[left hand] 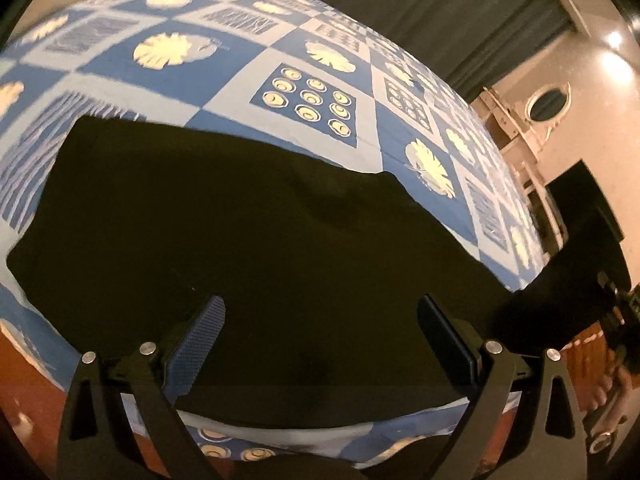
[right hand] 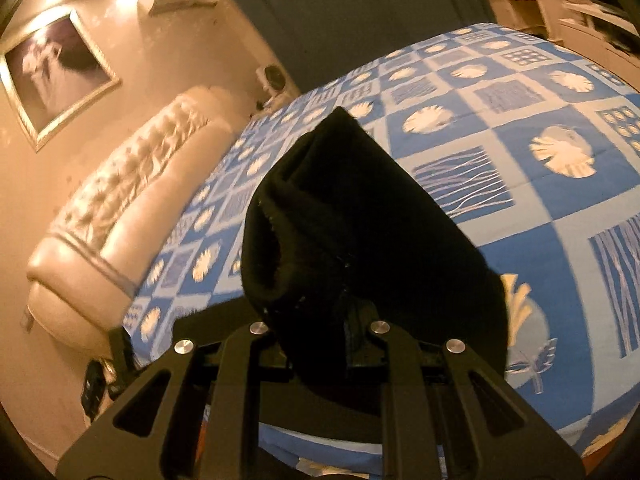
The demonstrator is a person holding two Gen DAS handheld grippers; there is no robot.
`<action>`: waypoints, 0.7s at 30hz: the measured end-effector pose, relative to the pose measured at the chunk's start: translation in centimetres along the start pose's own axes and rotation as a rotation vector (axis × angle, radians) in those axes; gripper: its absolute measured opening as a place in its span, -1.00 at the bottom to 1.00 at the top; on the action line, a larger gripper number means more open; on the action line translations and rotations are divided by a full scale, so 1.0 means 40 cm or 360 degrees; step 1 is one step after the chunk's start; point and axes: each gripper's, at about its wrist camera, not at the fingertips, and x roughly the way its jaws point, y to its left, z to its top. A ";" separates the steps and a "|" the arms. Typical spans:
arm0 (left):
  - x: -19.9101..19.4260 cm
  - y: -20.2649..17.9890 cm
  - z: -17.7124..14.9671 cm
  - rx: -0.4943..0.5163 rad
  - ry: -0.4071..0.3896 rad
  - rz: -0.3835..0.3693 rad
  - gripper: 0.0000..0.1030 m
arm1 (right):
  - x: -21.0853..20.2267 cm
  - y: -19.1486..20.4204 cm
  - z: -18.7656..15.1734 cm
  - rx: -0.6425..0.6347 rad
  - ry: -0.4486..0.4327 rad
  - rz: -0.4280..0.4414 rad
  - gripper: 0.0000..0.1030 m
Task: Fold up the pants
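Landmark: the bed, under a blue checked bedspread (left hand: 256, 80).

Nearest, left wrist view: left gripper (left hand: 320, 344) stood with jaws wide apart, nothing between the pads, hovering above the near edge of the bed. Directly beyond the fingertips lay the black pants (left hand: 224, 232), spread flat across the near part of the bed, one end trailing off toward the bed's right edge. Cloth mostly smooth, with one shallow crease near the middle.

Right wrist view: right gripper (right hand: 320, 320) was clamped narrow on a bunched end of the pants (right hand: 352, 216), the fabric standing up in a peak above the jaws, raised clear of the bed. What looked like a hem or cuff opening showed on the left of the bunch.

Farther off: a padded cream headboard (right hand: 132, 184) at the bed's head, a framed picture (right hand: 56, 76) on the wall above it, dark curtain (left hand: 440, 4) beyond the bed's far side.

Judged step: mid-fold, the lifted end in carriage over the body of the garment. The next move likely calls for laying that end down square on the flat portion on the bed, edges matched. The free left claw could pin or smooth the lower layer. Risk: the bunch landing twisted.
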 end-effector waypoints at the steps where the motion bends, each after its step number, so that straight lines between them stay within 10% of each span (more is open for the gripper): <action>1: 0.000 0.001 0.002 0.0007 0.0002 -0.0002 0.86 | 0.021 0.014 -0.013 -0.0023 0.0024 -0.0008 -0.70; 21: 0.011 0.035 0.027 -0.0120 -0.0017 -0.0055 0.86 | 0.361 0.145 -0.281 -0.0299 0.0440 -0.0180 -0.60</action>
